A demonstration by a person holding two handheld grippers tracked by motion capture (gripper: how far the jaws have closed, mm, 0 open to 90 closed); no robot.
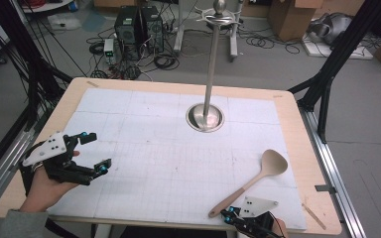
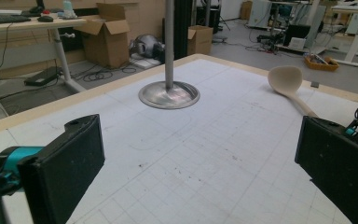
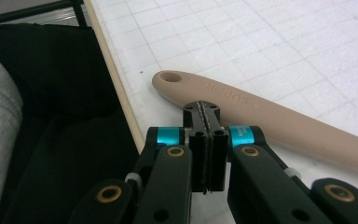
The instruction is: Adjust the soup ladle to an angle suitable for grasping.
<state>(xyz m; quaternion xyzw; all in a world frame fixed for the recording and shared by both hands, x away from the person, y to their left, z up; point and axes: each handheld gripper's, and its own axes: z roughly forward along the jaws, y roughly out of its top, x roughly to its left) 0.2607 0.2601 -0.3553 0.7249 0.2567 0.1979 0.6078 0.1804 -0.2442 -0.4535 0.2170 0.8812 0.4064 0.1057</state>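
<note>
A beige spoon (image 1: 255,179) lies flat on the white gridded mat, bowl toward the far right, handle end with a hole (image 3: 171,77) near the front edge. My right gripper (image 1: 230,214) is at the front edge just beside that handle end; in the right gripper view its jaws (image 3: 204,114) are pressed together with nothing between them, just in front of the handle (image 3: 279,120). My left gripper (image 1: 93,151) is held in a hand over the mat's left side, jaws wide apart and empty. The spoon's bowl (image 2: 285,78) shows far off in the left gripper view.
A steel stand (image 1: 211,69) with a round base (image 1: 205,118) rises from the mat's far middle, hooks at its top. The wooden table edge (image 1: 322,163) frames the mat. Computers, cables and cardboard boxes lie on the floor beyond.
</note>
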